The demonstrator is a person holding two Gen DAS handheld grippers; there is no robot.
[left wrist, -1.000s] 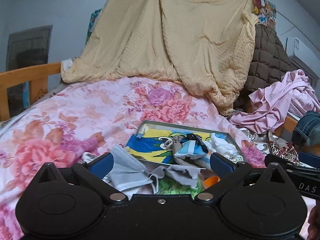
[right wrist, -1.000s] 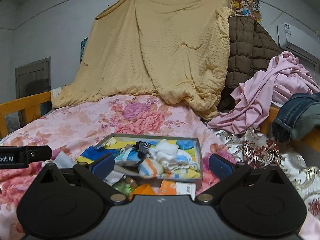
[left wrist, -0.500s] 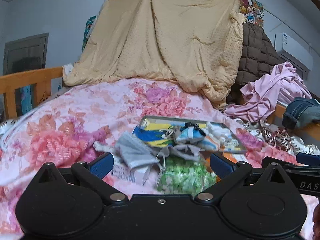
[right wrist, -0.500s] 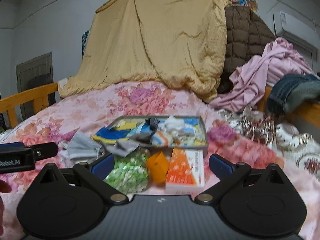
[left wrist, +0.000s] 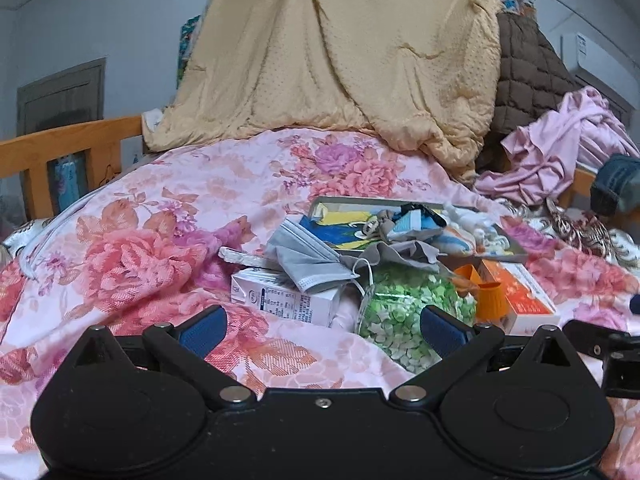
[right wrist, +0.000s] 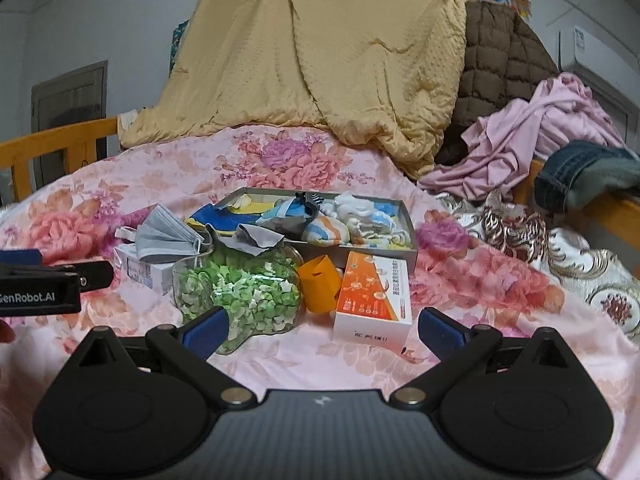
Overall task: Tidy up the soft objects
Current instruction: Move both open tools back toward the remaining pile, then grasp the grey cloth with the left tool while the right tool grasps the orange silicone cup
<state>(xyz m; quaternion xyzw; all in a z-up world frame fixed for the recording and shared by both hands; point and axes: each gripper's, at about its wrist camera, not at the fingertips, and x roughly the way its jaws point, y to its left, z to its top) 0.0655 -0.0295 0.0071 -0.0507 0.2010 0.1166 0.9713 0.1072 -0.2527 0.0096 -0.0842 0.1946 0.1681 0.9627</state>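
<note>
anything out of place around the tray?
Yes. A grey face mask lies draped over a white carton outside the tray, and a grey cloth hangs over the tray's near edge onto the jar of green bits. Both soft items sit outside the tray. Both grippers are open and hold nothing.

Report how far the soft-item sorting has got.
Done: several socks already lie in the shallow box. In hand: nothing; the left gripper and right gripper are both open and empty. Left: the grey face mask on the white carton, and the grey cloth on the jar of green bits.
</note>
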